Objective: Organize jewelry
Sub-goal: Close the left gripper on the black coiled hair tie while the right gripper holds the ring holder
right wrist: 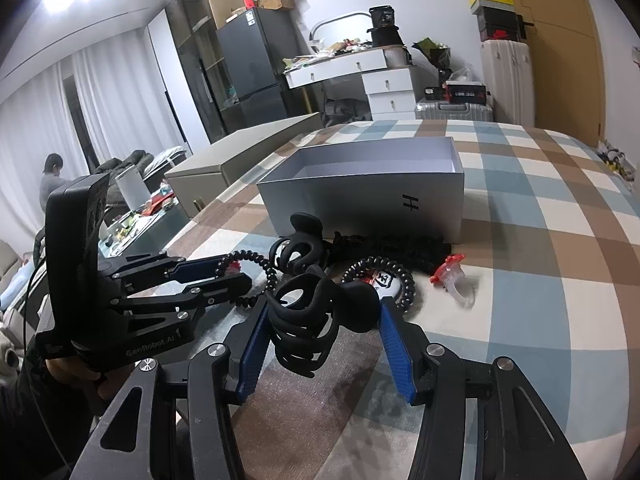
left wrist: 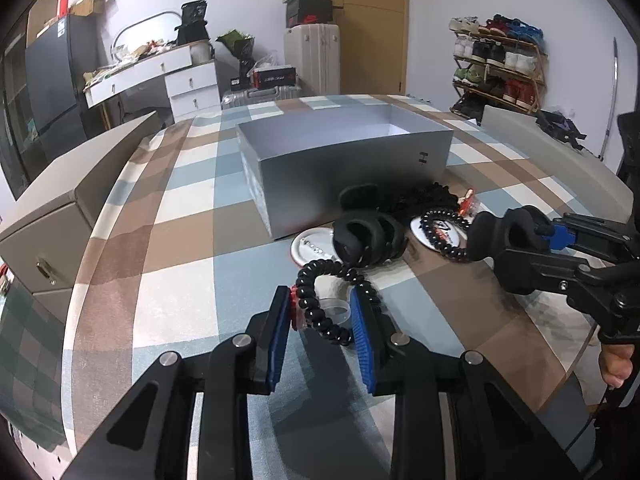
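My left tool (left wrist: pixel 322 312) pinches the coil band (left wrist: pixel 320 280); right tool (right wrist: pixel 320 324) grips a claw clip (right wrist: pixel 308 320), both bound for the box (left wrist: pixel 352 160) ahead.

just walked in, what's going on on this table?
A person is sorting hair accessories and jewelry with a handheld claw in each hand. The left claw is closed on a black spiral hair tie that lies on the checked tablecloth. The right claw grips a black hair clip. More pieces sit heaped in front of the open grey box, which looks empty as far as its inside shows.
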